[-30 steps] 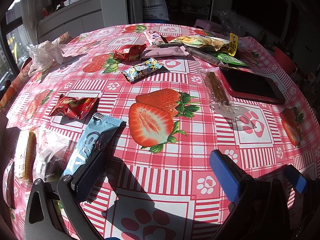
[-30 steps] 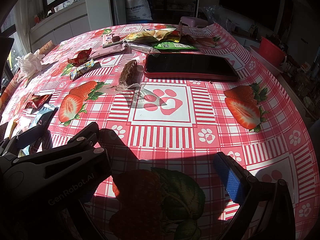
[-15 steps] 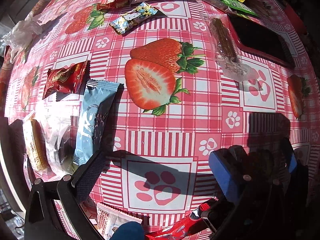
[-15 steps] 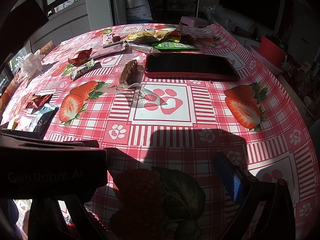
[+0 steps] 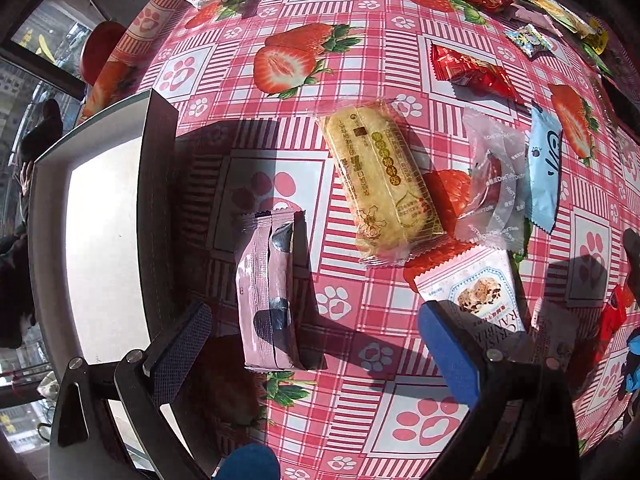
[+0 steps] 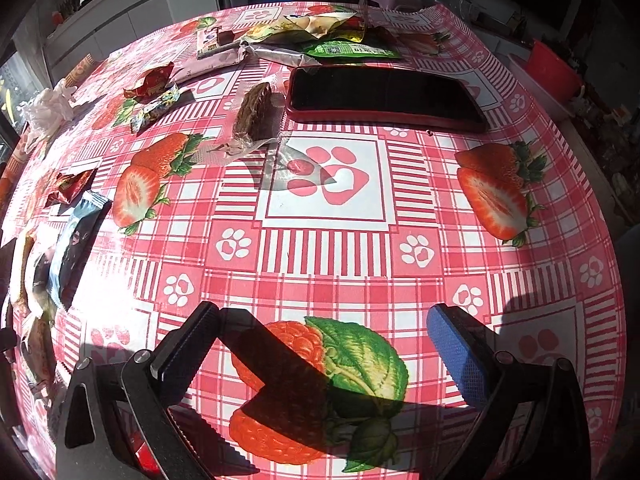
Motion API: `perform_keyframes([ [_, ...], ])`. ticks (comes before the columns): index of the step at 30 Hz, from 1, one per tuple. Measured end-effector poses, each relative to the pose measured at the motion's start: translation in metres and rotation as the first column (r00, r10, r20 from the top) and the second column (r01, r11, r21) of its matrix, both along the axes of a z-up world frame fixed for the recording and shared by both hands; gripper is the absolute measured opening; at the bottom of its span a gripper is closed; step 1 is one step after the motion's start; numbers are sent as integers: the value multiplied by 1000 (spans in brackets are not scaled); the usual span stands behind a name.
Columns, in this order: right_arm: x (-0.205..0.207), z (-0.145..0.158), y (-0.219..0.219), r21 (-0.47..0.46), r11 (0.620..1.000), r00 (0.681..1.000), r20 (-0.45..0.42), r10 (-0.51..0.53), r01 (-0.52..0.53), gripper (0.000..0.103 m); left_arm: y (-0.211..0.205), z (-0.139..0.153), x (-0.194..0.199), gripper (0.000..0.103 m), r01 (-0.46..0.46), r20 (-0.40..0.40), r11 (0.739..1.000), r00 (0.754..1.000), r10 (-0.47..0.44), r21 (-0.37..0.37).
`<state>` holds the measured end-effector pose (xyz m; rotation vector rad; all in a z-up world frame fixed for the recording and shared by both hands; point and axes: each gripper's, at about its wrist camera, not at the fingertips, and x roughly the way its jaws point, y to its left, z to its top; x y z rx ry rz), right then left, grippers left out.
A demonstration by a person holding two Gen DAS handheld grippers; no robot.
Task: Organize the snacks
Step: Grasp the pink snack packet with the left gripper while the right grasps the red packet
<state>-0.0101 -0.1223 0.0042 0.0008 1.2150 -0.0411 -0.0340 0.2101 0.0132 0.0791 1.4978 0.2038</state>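
My left gripper point(image 5: 316, 332) is open and hangs over a pink snack packet point(image 5: 270, 292) that lies between its fingers on the strawberry tablecloth. Beside it lie a yellow cracker pack point(image 5: 380, 180), a clear wrapped sweet point(image 5: 494, 192), a light blue packet point(image 5: 544, 168), a white cookie packet point(image 5: 476, 288) and a red packet point(image 5: 472, 72). A white tray point(image 5: 100, 216) with a dark rim sits just left of the pink packet. My right gripper point(image 6: 320, 340) is open above bare cloth, holding nothing. Ahead of it lie a brown bar in clear wrap point(image 6: 252, 116) and more snacks point(image 6: 312, 36).
A dark phone in a red case point(image 6: 384, 96) lies at the back of the table. A crumpled white plastic bag point(image 6: 44, 108) sits far left. A red basin point(image 6: 554, 72) stands beyond the table's right edge. A red stool point(image 5: 98, 50) is past the far edge.
My left gripper has swung left and tipped down, from facing across the table to hovering over the pink packet by the white tray. The right gripper has stayed put.
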Motion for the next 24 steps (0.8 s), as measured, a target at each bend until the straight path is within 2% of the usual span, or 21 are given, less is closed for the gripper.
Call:
perform_keyframes([
  [3,5,-1,-1,32,999,985,-171,1,4,103,15,-11,2,103,-41,-7,998,999,41,-48],
  [5,-2,4,-5,127,989,970,-238,-40,72,103,19,-15,5,103,-53,0,993,999,53,-103],
  [8,-20,4,-5,263,938,928,-352,-124,226,103,23,-21,11,103,-46,12,987,999,49,-155],
  [10,-32,-3,5,294,909,894,-420,-156,297,103,31,-29,23,103,-65,12,980,998,68,-189],
  [12,-38,-8,20,266,907,874,-451,-181,326,103,32,-36,23,103,-60,14,980,998,64,-189],
  [18,-35,-13,59,104,948,866,-448,-224,299,103,28,-36,8,103,-56,23,981,998,62,-184],
  [21,-36,-22,78,23,973,860,-473,-190,228,103,26,-38,10,103,-53,-6,981,999,53,-185],
  [23,-38,-25,88,49,982,855,-501,-135,183,103,23,-39,18,98,-45,-13,981,999,44,-190],
  [24,-40,-25,93,70,983,854,-508,-110,168,103,20,-36,21,91,-33,-5,981,999,32,-190],
])
